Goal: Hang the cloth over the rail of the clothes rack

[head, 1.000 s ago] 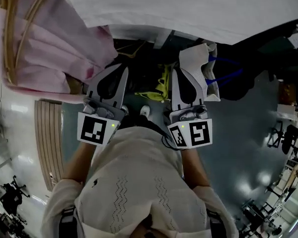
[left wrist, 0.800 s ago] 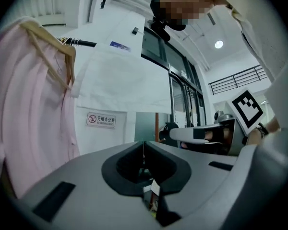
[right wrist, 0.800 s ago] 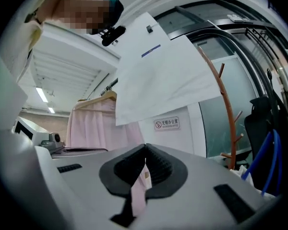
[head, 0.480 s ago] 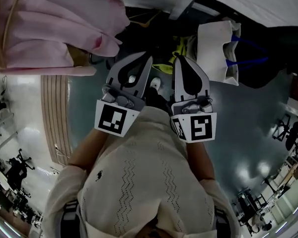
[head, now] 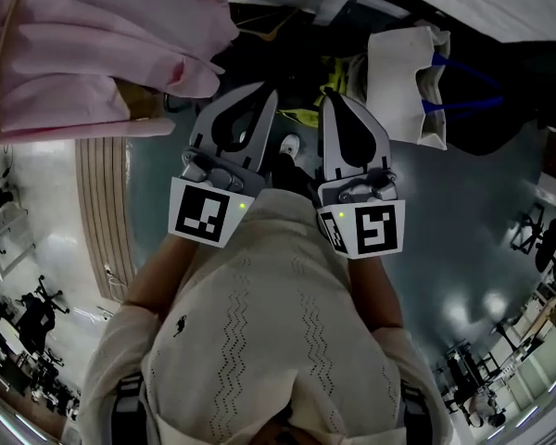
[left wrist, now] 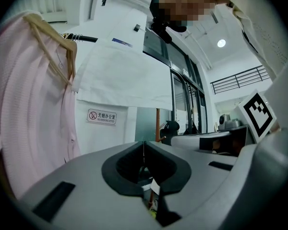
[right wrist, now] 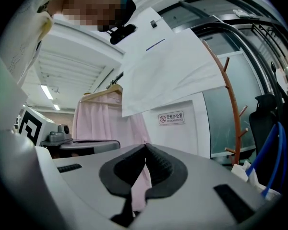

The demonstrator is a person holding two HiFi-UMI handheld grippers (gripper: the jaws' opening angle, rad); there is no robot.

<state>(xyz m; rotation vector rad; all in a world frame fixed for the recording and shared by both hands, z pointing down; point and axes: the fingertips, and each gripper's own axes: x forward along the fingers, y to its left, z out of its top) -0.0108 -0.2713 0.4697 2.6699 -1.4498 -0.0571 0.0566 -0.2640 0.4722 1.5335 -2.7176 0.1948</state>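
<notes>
While the person holds both grippers out in front of a cream shirt (head: 259,323), each pair of jaws is pressed together tip to tip with nothing between them, so the left gripper (left wrist: 144,143) and the right gripper (right wrist: 145,147) are both empty. The white cloth (left wrist: 120,75) hangs draped over the dark rail (left wrist: 84,38) of the clothes rack, just beside a pink garment (left wrist: 29,109) on a wooden hanger (left wrist: 53,47). A white bag (head: 403,82) with blue handles stands near an orange coat stand (right wrist: 233,104); what it holds cannot be made out. The rail's far end is hidden under the cloth. A yellow thing (head: 306,114) beyond the gripper tips is too dark to identify.
</notes>
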